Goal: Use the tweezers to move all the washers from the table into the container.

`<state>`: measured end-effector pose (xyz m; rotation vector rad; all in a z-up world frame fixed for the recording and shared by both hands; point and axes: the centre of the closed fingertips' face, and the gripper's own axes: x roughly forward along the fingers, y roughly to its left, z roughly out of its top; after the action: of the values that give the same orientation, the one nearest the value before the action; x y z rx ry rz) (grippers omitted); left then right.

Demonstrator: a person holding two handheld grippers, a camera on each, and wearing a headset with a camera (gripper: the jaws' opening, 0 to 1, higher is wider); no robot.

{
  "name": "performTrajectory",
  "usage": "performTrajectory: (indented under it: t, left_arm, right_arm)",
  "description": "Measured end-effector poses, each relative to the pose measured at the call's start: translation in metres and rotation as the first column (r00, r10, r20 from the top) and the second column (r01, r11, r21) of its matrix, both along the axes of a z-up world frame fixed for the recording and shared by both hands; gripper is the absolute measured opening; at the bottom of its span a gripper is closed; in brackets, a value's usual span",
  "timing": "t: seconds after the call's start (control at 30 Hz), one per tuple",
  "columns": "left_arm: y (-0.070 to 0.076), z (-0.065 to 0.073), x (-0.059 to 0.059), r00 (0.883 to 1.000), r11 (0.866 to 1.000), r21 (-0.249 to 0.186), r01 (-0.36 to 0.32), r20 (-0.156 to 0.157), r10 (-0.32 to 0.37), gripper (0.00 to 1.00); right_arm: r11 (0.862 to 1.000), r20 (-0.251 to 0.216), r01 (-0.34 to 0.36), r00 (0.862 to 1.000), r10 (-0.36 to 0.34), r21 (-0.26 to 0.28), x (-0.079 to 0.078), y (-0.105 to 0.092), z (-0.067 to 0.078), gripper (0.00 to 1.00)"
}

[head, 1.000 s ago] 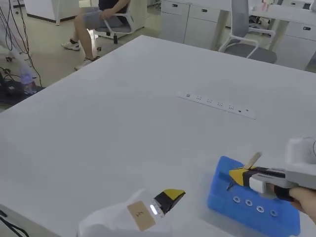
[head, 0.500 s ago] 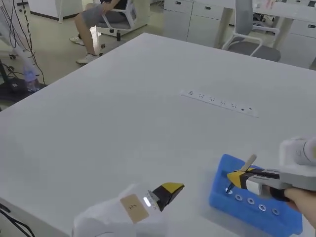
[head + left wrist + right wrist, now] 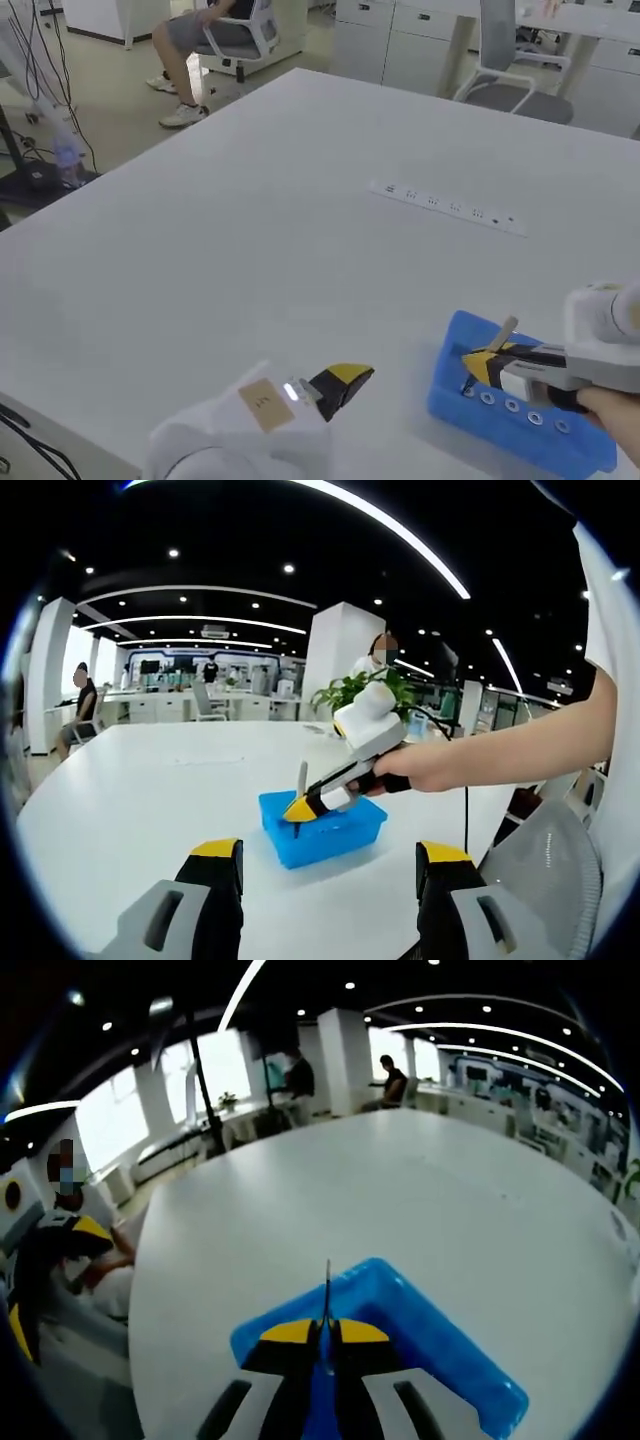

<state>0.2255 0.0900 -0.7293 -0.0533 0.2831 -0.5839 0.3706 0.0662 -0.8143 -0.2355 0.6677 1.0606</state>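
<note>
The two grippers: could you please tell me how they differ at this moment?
The left gripper stands open and empty; the right gripper is shut on the tweezers. The left gripper hangs over bare table; the right gripper reaches over the blue container. Both have yellow-tipped jaws.

A power strip (image 3: 447, 208) lies flat on the white table (image 3: 250, 260), well beyond the right gripper (image 3: 470, 367). Far past the left gripper (image 3: 352, 380), off the table, a person (image 3: 188, 32) sits on a chair (image 3: 245, 32), with cables (image 3: 30, 60) hanging further left. Cabinets (image 3: 400, 45) and an empty chair (image 3: 512, 65) stand beyond the strip. A leafy plant (image 3: 350, 690) rises behind the right gripper.
</note>
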Motion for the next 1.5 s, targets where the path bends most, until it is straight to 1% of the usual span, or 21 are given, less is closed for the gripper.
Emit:
performTrajectory:
  t: [0.1,0.17,0.23,0.3,0.37,0.5,0.6,0.67,0.77,0.8,0.83,0.9,0.97,1.03,1.1,1.13,1.27,1.4,1.43,1.47,1.5]
  left_arm:
    - [0.0,0.0,0.0,1.0,1.0,-0.008,0.002,-0.001,-0.002,0.71]
    - [-0.003,0.0,-0.002,1.0,1.0,0.003,0.017,0.0,-0.017,0.7]
    - [-0.005,0.001,-0.004,0.999,0.999,0.017,0.033,0.013,-0.033,0.65]
    - [-0.006,-0.001,-0.006,0.999,0.998,0.032,0.049,0.004,-0.049,0.6]
    - [-0.005,0.0,-0.006,0.999,0.998,0.039,0.046,0.01,-0.047,0.57]
    - [0.0,0.007,-0.007,0.999,0.998,-0.028,0.048,0.009,-0.048,0.54]
    - [0.007,0.012,-0.008,0.999,0.998,-0.047,0.047,0.013,-0.046,0.51]
    - [0.011,0.013,-0.009,0.999,0.995,-0.084,0.047,-0.022,-0.049,0.5]
    - [0.017,0.014,-0.008,0.997,0.996,-0.061,0.069,-0.036,-0.072,0.49]
    - [0.017,0.013,-0.01,0.993,0.994,-0.02,0.109,-0.041,-0.11,0.48]
    - [0.017,0.015,-0.01,0.992,0.993,-0.004,0.122,-0.035,-0.122,0.47]
    - [0.016,0.019,-0.01,0.988,0.989,0.003,0.149,-0.039,-0.149,0.44]
    - [0.01,0.021,-0.013,0.975,0.977,-0.008,0.214,-0.062,-0.214,0.42]
    - [0.003,0.02,-0.016,0.957,0.962,-0.032,0.271,-0.101,-0.273,0.42]
    - [-0.001,0.02,-0.012,0.951,0.957,-0.034,0.288,-0.102,-0.29,0.39]
    - [-0.005,0.021,-0.011,0.945,0.951,-0.046,0.306,-0.108,-0.309,0.37]
    - [-0.02,0.028,-0.012,0.917,0.921,-0.145,0.362,-0.124,-0.38,0.33]
    - [-0.028,0.033,-0.005,0.902,0.902,-0.173,0.397,-0.111,-0.418,0.31]
    - [-0.032,0.035,-0.005,0.892,0.89,-0.179,0.418,-0.102,-0.44,0.3]
    - [-0.033,0.035,-0.006,0.887,0.885,-0.183,0.428,-0.101,-0.45,0.3]
    - [-0.037,0.033,-0.007,0.873,0.873,-0.18,0.453,-0.109,-0.476,0.3]
  right_arm:
    - [1.0,0.023,0.007,1.0,-0.007,0.031,0.0,0.001,0.013,0.04]
    - [0.999,0.035,0.005,0.999,-0.006,0.044,0.0,0.002,0.021,0.04]
    - [0.998,0.049,-0.002,0.999,-0.001,0.061,-0.002,0.002,0.029,0.04]
    - [0.997,0.066,-0.013,0.998,0.008,0.071,-0.006,0.001,0.039,0.04]
    - [0.997,0.094,-0.028,0.995,0.022,0.07,-0.01,-0.002,0.049,0.04]
    - [0.996,0.119,-0.052,0.992,0.044,0.067,-0.021,-0.01,0.063,0.04]
    - [0.995,0.124,-0.076,0.99,0.067,0.068,-0.036,-0.014,0.075,0.04]
    - [0.993,0.123,-0.09,0.989,0.08,0.081,-0.046,-0.018,0.083,0.04]
    - [0.99,0.113,-0.107,0.989,0.097,0.089,-0.059,-0.025,0.088,0.04]
    - [0.989,0.101,-0.119,0.989,0.109,0.09,-0.064,-0.027,0.088,0.04]
    - [0.987,0.09,-0.129,0.989,0.12,0.091,-0.069,-0.028,0.087,0.04]
    - [0.984,0.068,-0.149,0.987,0.143,0.092,-0.078,-0.031,0.083,0.04]
    - [0.978,0.034,-0.194,0.981,0.192,0.078,-0.093,-0.035,0.073,0.04]
    - [0.973,0.005,-0.225,0.974,0.225,0.058,-0.103,-0.039,0.063,0.04]
    - [0.967,-0.02,-0.253,0.967,0.254,0.043,-0.113,-0.043,0.052,0.04]
    - [0.964,-0.032,-0.263,0.964,0.265,0.038,-0.119,-0.045,0.047,0.04]
    - [0.948,-0.045,-0.318,0.947,0.319,0.019,-0.136,-0.048,0.038,0.04]
    - [0.908,-0.028,-0.416,0.909,0.415,-0.04,-0.153,-0.049,0.03,0.04]
    - [0.898,-0.027,-0.435,0.9,0.434,-0.058,-0.156,-0.05,0.028,0.04]
    - [0.887,-0.021,-0.456,0.89,0.456,-0.073,-0.159,-0.05,0.026,0.04]
    - [0.87,-0.016,-0.486,0.874,0.486,-0.089,-0.163,-0.049,0.024,0.04]
